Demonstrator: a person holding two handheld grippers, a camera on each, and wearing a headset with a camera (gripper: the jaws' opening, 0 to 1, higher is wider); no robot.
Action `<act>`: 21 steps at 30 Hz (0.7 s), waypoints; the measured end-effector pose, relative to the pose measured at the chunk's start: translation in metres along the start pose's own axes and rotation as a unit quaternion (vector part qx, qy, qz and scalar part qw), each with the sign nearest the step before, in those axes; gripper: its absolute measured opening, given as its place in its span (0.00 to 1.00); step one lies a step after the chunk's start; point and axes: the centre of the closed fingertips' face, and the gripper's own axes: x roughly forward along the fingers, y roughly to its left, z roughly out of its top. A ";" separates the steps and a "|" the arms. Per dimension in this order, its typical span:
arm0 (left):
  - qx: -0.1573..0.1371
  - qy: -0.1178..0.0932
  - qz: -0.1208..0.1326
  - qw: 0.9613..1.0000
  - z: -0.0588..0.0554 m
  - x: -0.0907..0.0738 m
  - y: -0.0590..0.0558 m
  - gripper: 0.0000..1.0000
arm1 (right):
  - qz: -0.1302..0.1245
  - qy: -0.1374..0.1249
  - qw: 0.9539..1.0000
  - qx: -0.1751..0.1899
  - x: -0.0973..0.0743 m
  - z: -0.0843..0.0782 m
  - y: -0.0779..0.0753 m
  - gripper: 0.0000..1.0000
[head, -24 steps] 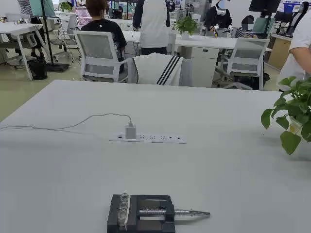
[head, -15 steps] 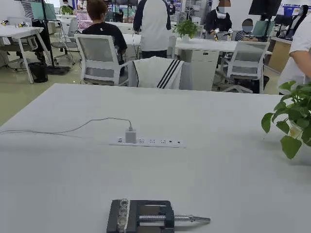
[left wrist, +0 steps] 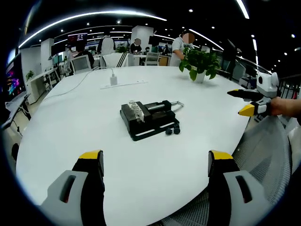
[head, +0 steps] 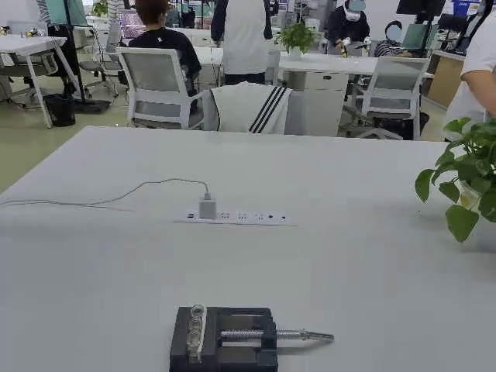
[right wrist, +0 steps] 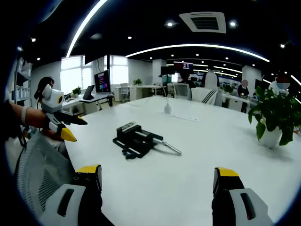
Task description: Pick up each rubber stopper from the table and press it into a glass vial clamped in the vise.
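Vials (head: 197,333): a short row of clear glass ones, clamped in the vise's jaws at its left end as I look down.
Vise (head: 225,350): dark, flat on the white table (head: 349,271), near the edge on my side; its silver screw handle (head: 298,335) points to my right.
Rubber stoppers (left wrist: 172,131): small and dark, lying on the table just beside the vise; I cannot count them for sure.
My left gripper (left wrist: 155,157): yellow-tipped jaws spread wide, held over the table's edge, well apart from the vise.
My right gripper (right wrist: 158,170): jaws likewise spread wide, well back from the vise.
Mesh chair back (left wrist: 268,155): grey, below my right gripper in the left gripper view.
Power strip (head: 236,218): white, beyond the vise; any print on it is too small to read.
Charger (head: 207,208): white, plugged into the strip's left end, its cable (head: 116,198) trailing off left.
Plant (head: 469,182): leafy, in a white pot at the table's right side.
Monitors in the office behind: writing too blurred to read.
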 end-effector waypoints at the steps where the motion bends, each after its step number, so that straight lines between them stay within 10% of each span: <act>1: 0.001 -0.001 -0.001 1.000 0.001 -0.001 0.000 0.91 | 0.001 0.001 1.000 -0.001 0.000 0.000 0.001 0.98; 21: 0.019 0.004 -0.007 1.000 0.000 -0.001 0.003 0.90 | 0.052 0.025 0.997 -0.046 0.017 0.002 0.018 0.94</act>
